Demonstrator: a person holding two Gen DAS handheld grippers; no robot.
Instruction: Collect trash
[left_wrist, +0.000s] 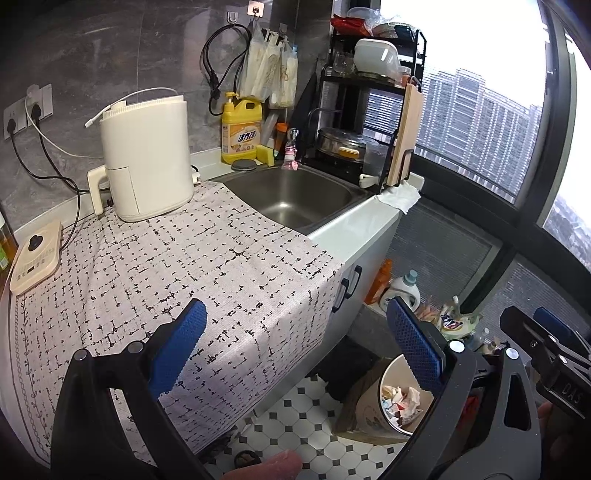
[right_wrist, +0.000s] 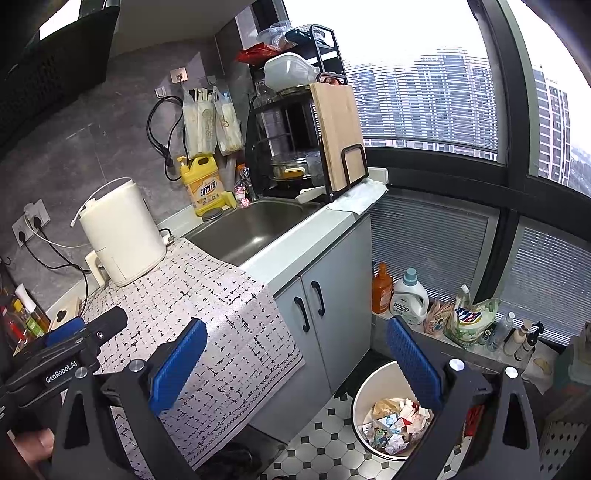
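A round cream trash bin (right_wrist: 360, 413) stands on the tiled floor beside the cabinet, holding crumpled paper and wrappers (right_wrist: 395, 424). It also shows in the left wrist view (left_wrist: 373, 410). My right gripper (right_wrist: 297, 363) is open and empty, its right finger above the bin's rim. My left gripper (left_wrist: 299, 345) is open and empty, held over the front edge of the patterned cloth (left_wrist: 177, 266) on the counter. The right gripper (left_wrist: 554, 343) shows at the left view's right edge, and the left gripper (right_wrist: 70, 339) at the right view's left edge.
A white appliance (left_wrist: 147, 158) and a beige scale (left_wrist: 35, 258) sit on the counter. The steel sink (left_wrist: 295, 195), yellow detergent jug (left_wrist: 242, 129) and a black dish rack (left_wrist: 369, 110) are behind. Bottles and bags (right_wrist: 424, 299) line the window ledge by the floor.
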